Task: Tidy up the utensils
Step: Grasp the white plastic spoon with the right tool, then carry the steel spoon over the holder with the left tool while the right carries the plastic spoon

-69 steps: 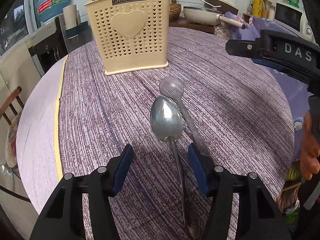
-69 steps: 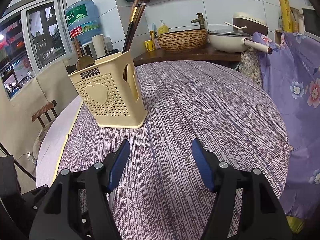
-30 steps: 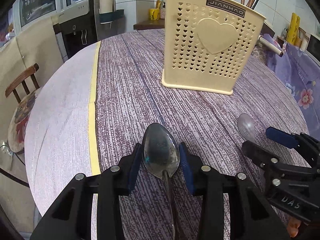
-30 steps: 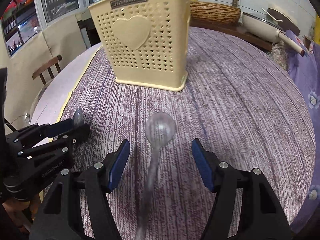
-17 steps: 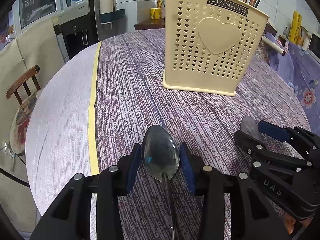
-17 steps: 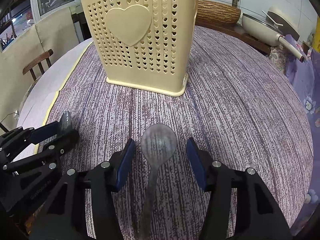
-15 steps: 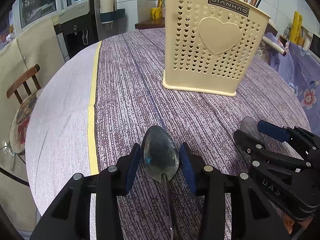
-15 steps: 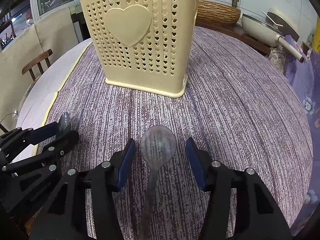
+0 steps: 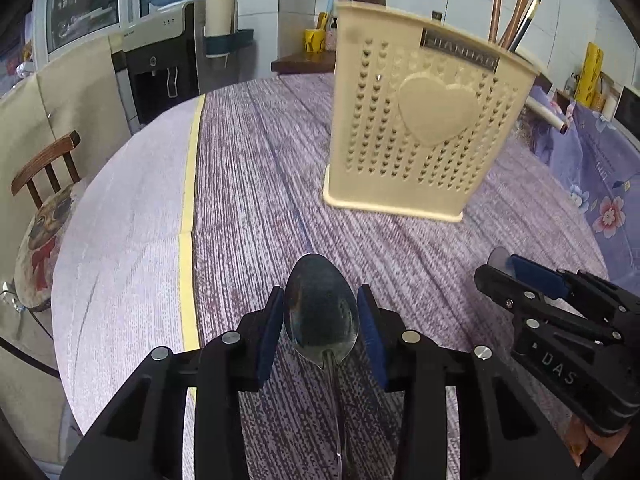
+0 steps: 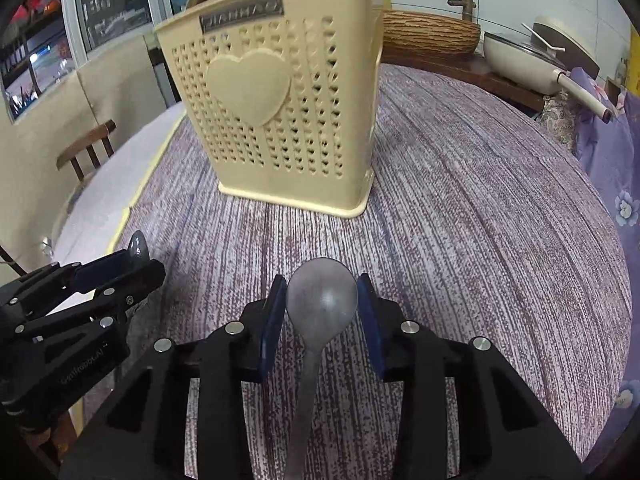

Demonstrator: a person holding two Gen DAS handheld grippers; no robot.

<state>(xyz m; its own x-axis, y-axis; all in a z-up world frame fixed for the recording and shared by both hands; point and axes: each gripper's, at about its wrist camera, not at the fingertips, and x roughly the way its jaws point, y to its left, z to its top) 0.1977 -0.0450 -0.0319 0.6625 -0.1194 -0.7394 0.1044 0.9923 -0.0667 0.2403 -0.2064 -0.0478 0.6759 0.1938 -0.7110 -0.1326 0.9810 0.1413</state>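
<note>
On my left feed, the left tool (image 9: pixel 322 320) had its two blue-padded fingers closed against the bowl of a shiny, pointed-oval stainless steel spoon (image 9: pixel 320 312), whose thin handle ran back toward 6 o'clock between the black finger arms. The spoon's bowl pointed to 12 o'clock above the round desk with the purple streaked cloth (image 9: pixel 248 184). The cream plastic utensil holder with heart-shaped perforations and a raised heart on its front (image 9: pixel 424 136) stood on the desk at about 1 o'clock from the spoon, well apart from it. Brown chopsticks (image 9: pixel 510 20) rose from its far right corner, and a rounded utensil head peeked over its left rim (too blurred for me to name it).

On my right feed, the right tool (image 10: pixel 322 312) was likewise narrowed onto a dull grey, round-bowled metal spoon (image 10: pixel 322 300), the blue pads sitting at either side of the bowl and the handle trailing toward 6 o'clock. From here the holder (image 10: pixel 276 108) stood at 11 to 12 o'clock, upright on the cloth, not touching the spoon. The left tool appeared at 9 o'clock in this view, the tip of its spoon showing past the pads; in the left view the right tool sat at 3 o'clock, the round spoon's edge just visible.

A wooden chair (image 9: pixel 44 168) stood beyond the desk's left edge, and a cream pan with a long handle (image 10: pixel 532 60) rested on a counter at 1 o'clock.
</note>
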